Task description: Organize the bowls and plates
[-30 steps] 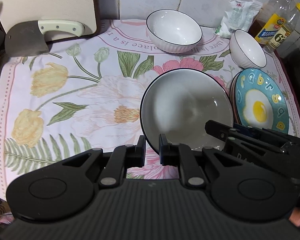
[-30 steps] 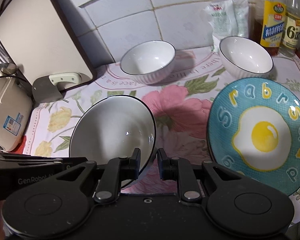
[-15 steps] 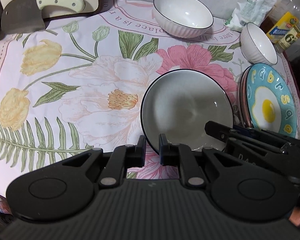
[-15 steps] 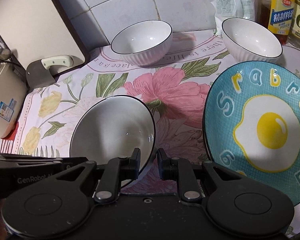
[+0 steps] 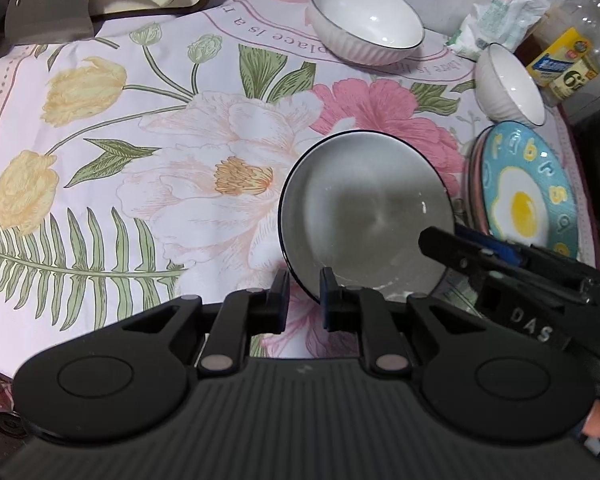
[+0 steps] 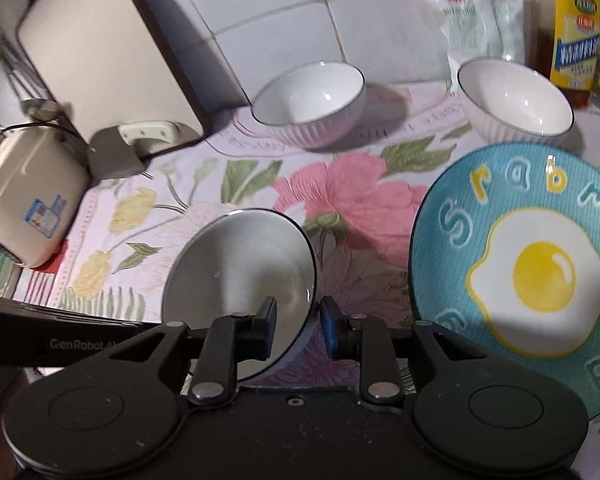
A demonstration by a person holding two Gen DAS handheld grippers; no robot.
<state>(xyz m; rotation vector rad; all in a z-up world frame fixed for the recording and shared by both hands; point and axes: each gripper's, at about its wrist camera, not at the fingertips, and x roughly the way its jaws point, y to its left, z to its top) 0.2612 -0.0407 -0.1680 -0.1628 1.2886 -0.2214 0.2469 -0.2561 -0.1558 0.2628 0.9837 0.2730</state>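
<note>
A grey-white bowl with a black rim (image 5: 364, 208) is held tilted above the floral cloth by both grippers. My left gripper (image 5: 304, 298) is shut on its near left rim. My right gripper (image 6: 298, 326) is shut on its right rim (image 6: 308, 280); the right gripper's finger also shows in the left wrist view (image 5: 480, 256). A blue fried-egg plate (image 6: 520, 276) lies on a stack at the right, also in the left wrist view (image 5: 528, 196). Two white ribbed bowls stand at the back (image 6: 310, 102) (image 6: 514, 100).
A cleaver (image 5: 72, 12) leans on a cutting board (image 6: 100, 52) at back left. A white packet (image 5: 496, 16) and oil bottles (image 6: 576, 40) stand at back right. A white appliance (image 6: 24, 196) sits at the left. The floral cloth (image 5: 140, 160) covers the counter.
The bowl, held by both grippers, has moved forward over the cloth and then stayed; the right wrist view has tipped up a little toward the back wall.
</note>
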